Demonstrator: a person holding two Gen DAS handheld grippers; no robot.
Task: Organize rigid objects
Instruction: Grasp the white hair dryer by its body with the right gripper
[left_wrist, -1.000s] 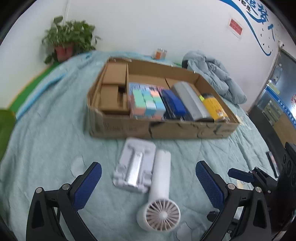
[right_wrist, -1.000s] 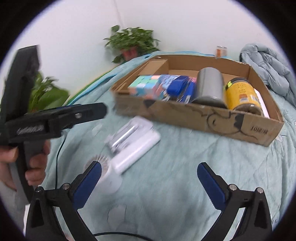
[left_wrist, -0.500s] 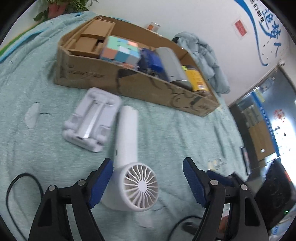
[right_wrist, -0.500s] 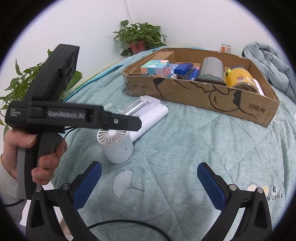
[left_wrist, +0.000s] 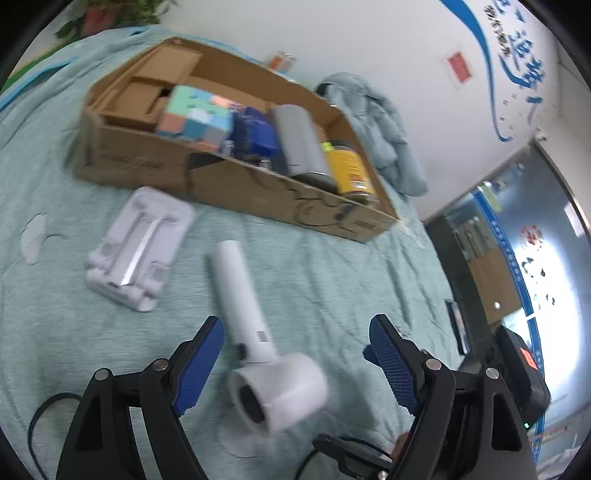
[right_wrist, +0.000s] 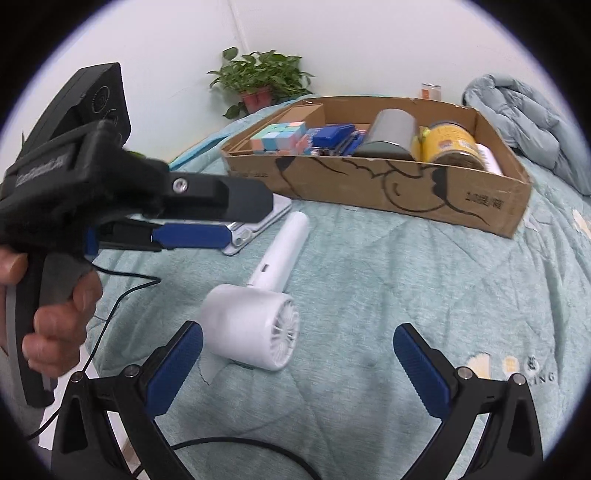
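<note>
A white handheld fan (left_wrist: 258, 343) lies on the teal bedspread, its round head between my left gripper's (left_wrist: 295, 365) open blue pads, untouched. It also shows in the right wrist view (right_wrist: 258, 314), just ahead of my open, empty right gripper (right_wrist: 297, 369). A white folding stand (left_wrist: 138, 247) lies left of the fan. Behind them a cardboard box (left_wrist: 236, 184) holds a pastel cube block (left_wrist: 195, 118), a blue item (left_wrist: 258, 136), a grey cylinder (left_wrist: 299, 144) and a yellow can (left_wrist: 349, 168).
The left gripper's body and the hand holding it (right_wrist: 74, 206) fill the left of the right wrist view. A bundled grey-blue jacket (right_wrist: 524, 114) lies beyond the box, a potted plant (right_wrist: 262, 81) at the wall. Black cables (right_wrist: 122, 288) trail over the bedspread.
The left gripper has dropped and swung around the fan; the fan has turned, its handle now away from the stand. The right gripper has moved closer to the fan head.
</note>
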